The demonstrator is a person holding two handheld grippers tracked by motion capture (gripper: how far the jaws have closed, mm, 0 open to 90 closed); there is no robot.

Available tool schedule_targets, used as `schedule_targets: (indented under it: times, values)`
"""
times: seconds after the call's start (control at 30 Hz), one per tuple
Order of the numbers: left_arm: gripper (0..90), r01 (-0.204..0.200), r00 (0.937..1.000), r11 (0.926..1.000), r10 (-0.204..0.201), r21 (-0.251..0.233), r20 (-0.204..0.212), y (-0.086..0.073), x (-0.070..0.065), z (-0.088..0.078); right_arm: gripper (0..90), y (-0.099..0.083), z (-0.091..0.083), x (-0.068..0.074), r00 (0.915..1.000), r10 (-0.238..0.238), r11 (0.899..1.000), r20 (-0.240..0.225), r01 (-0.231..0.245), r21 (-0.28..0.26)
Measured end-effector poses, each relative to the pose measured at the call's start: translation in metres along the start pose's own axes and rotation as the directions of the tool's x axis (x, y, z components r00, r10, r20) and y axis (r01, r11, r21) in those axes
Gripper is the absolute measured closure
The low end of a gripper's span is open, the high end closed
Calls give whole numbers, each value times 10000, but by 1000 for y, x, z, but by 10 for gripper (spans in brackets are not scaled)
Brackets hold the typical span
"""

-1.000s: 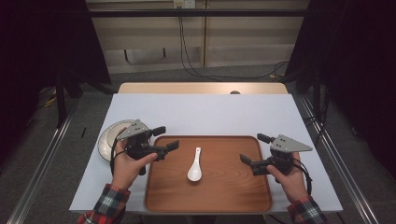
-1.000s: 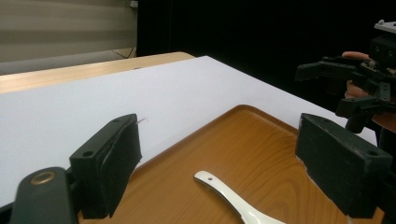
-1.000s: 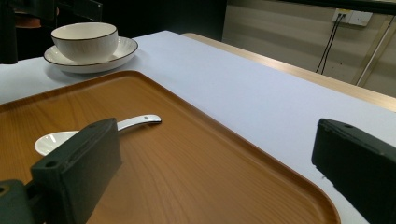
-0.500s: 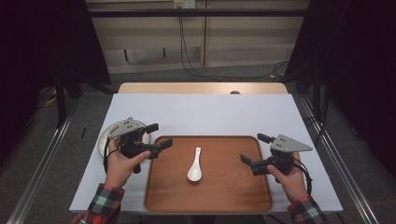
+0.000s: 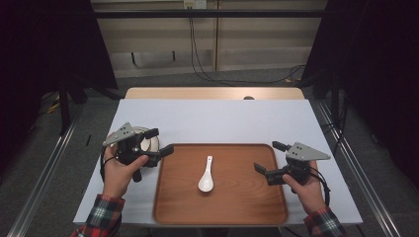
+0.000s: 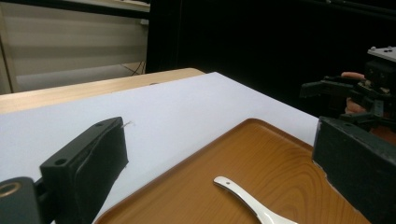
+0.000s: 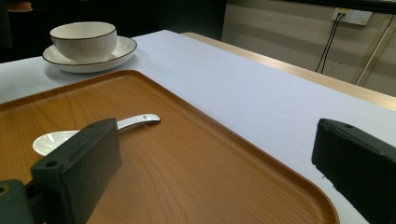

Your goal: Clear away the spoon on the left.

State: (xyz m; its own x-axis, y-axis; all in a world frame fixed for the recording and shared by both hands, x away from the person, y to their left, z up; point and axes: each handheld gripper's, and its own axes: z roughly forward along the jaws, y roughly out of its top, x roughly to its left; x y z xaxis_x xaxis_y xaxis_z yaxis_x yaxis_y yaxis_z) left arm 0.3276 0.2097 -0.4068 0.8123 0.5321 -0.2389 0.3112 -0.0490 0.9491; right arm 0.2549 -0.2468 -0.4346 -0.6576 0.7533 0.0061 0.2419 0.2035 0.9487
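A white ceramic spoon (image 5: 206,176) lies in the middle of a brown wooden tray (image 5: 247,207), handle pointing away from me. My left gripper (image 5: 160,140) hovers open at the tray's far left corner, above a white bowl on a saucer (image 5: 149,144) that it partly hides. In the left gripper view the spoon's handle (image 6: 247,200) lies low between the open jaws. My right gripper (image 5: 267,157) stands open over the tray's right edge, nothing between its jaws. The right gripper view shows the spoon (image 7: 133,122), and the bowl (image 7: 83,39) on its saucer (image 7: 119,51) beyond the tray (image 7: 187,172).
The tray rests on a white tabletop (image 5: 217,121) with a wooden strip (image 5: 212,93) along its far edge. Dark curtains hang on both sides, and cables run down the back wall. The other gripper (image 6: 359,93) appears far off in the left gripper view.
My left gripper has drifted left and a little away from me, from the tray's corner to above the bowl. The right gripper and the spoon have stayed put.
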Motion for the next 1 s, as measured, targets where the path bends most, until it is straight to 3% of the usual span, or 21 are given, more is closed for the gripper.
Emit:
schedule_targets:
  times: [0.03,0.27,0.63,0.9,1.0]
  values:
    - [30,-37,9999,10000,37,-30,131,0,1,-1,9,0,0,0,10000,0,10000,0,0,0]
    - [30,-189,9998,9998,189,1,-110,1,5,-10,9,0,-1,0,10000,7,10000,47,-7,19]
    - [33,-207,9997,9995,204,-228,-98,2,11,-23,9,1,-2,0,9999,-25,10000,106,26,-76]
    - [34,-374,9987,9985,360,-397,-367,2,13,-33,9,1,-3,0,9999,9,9998,130,-6,-194]
    - [34,-350,9993,9980,343,-525,-155,1,14,-34,9,1,-3,0,10000,-10,9998,63,11,-196]
